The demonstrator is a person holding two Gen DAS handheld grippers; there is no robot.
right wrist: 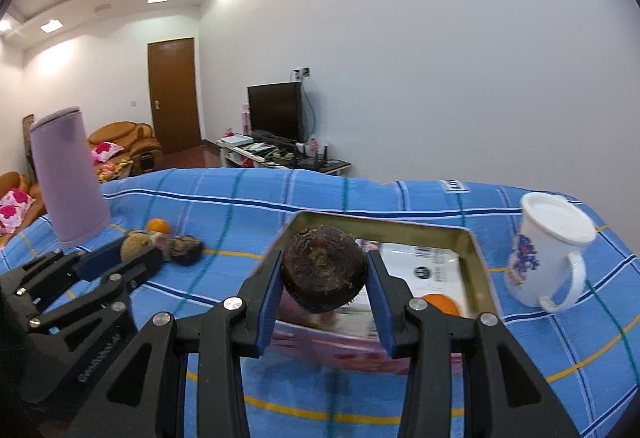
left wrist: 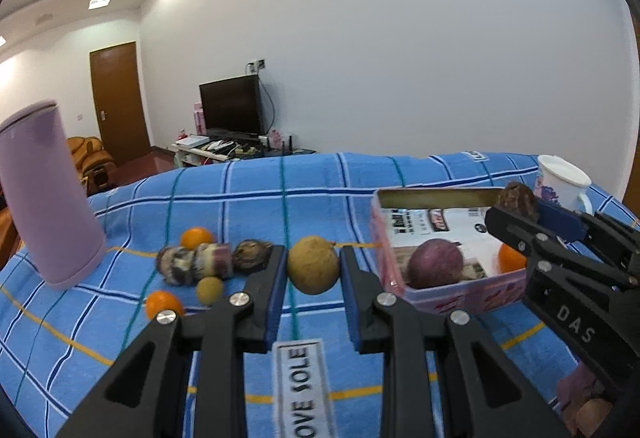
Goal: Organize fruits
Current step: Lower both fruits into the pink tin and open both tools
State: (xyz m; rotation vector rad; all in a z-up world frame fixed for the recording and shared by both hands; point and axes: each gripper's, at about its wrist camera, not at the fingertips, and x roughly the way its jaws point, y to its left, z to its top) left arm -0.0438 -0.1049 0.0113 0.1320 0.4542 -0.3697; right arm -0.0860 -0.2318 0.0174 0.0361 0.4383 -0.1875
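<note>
My left gripper (left wrist: 313, 272) is shut on a round tan fruit (left wrist: 313, 264), just above the blue checked cloth. To its left lie two oranges (left wrist: 196, 238), a small tan fruit (left wrist: 209, 290), dark rough fruits (left wrist: 252, 256) and striped purple ones (left wrist: 194, 264). My right gripper (right wrist: 324, 278) is shut on a dark brown rough fruit (right wrist: 323, 274) and holds it over the near-left corner of the pink tin box (right wrist: 478, 270). The box (left wrist: 460, 294) holds a purple fruit (left wrist: 435, 262) and an orange (left wrist: 510, 258). The right gripper also shows in the left wrist view (left wrist: 516, 207).
A tall lilac cylinder (left wrist: 48, 193) stands at the left on the cloth. A white flowered mug (right wrist: 548, 250) stands right of the box. Behind the cloth-covered table are a TV, a low cabinet, a door and sofas.
</note>
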